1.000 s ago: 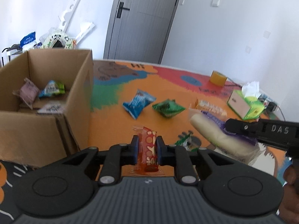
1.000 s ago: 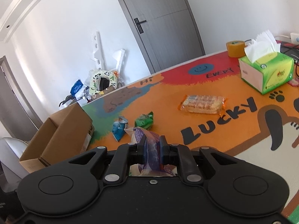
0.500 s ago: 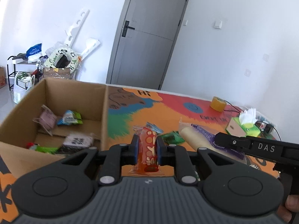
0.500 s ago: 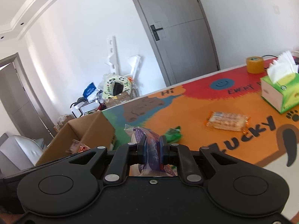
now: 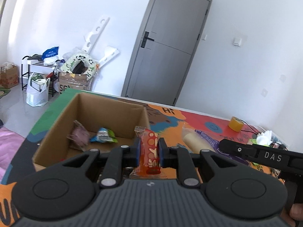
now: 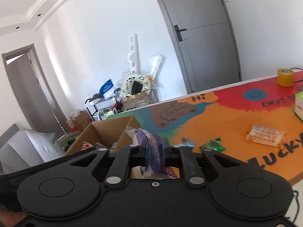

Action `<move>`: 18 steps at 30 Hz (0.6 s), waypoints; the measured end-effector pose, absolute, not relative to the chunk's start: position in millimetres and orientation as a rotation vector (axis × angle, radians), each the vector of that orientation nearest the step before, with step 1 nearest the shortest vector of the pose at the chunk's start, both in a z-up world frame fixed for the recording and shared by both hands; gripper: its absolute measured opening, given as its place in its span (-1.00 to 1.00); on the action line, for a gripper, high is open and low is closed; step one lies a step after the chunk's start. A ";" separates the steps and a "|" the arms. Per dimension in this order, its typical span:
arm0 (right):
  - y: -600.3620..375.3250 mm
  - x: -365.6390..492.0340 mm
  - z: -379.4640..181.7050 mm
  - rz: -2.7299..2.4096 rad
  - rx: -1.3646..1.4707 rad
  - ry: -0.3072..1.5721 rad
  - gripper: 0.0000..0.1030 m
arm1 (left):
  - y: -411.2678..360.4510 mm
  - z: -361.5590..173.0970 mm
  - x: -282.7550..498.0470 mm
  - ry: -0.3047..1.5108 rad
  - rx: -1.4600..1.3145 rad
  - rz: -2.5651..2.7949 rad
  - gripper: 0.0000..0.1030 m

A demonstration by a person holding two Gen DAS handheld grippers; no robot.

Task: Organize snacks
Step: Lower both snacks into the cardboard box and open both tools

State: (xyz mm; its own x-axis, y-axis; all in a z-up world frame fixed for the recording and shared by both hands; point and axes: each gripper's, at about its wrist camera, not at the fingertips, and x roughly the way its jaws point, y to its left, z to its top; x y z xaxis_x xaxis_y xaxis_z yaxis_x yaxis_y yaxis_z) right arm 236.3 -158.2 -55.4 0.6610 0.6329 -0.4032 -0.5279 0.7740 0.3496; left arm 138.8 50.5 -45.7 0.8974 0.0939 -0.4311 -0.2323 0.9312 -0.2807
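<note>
My left gripper (image 5: 149, 152) is shut on a red and orange snack packet (image 5: 149, 147) and holds it over the near right edge of the open cardboard box (image 5: 106, 109). A pink packet (image 5: 78, 137) and a blue-green packet (image 5: 103, 136) lie in the box. My right gripper (image 6: 154, 151) is shut on a purple and white snack bag (image 6: 151, 145), just right of the box (image 6: 106, 130). That bag also shows in the left wrist view (image 5: 198, 141), to the right of my left gripper. On the mat lie a blue packet (image 6: 186, 143), a green packet (image 6: 213, 145) and a clear cracker pack (image 6: 265, 137).
The colourful mat (image 6: 227, 117) covers the table. A yellow tape roll (image 6: 285, 77) and a green tissue box (image 6: 299, 106) stand at the far right. Clutter and a shelf (image 5: 37, 70) stand by the wall beyond the table. A grey door (image 5: 166, 43) is behind.
Both grippers have moved left towards the box, each still holding its snack. The left one has risen and now sits over the box's near right edge.
</note>
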 end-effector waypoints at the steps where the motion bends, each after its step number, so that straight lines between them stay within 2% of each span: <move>1: -154.2 236.4 -54.7 0.668 0.207 0.534 -0.73 | 54.1 -45.3 138.4 0.424 -0.337 0.177 -0.66; 18: -88.1 242.4 -42.5 0.754 0.176 0.543 -0.73 | 111.1 -45.9 142.8 0.437 -0.386 0.250 -0.65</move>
State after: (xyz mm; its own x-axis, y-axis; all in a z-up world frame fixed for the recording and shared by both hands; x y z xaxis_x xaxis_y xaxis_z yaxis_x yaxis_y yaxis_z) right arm 242.4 -88.1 -42.5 0.5995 0.6909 -0.4041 -0.6025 0.7219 0.3404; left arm 142.8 111.1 -45.9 0.8774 0.1521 -0.4550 -0.3154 0.8975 -0.3081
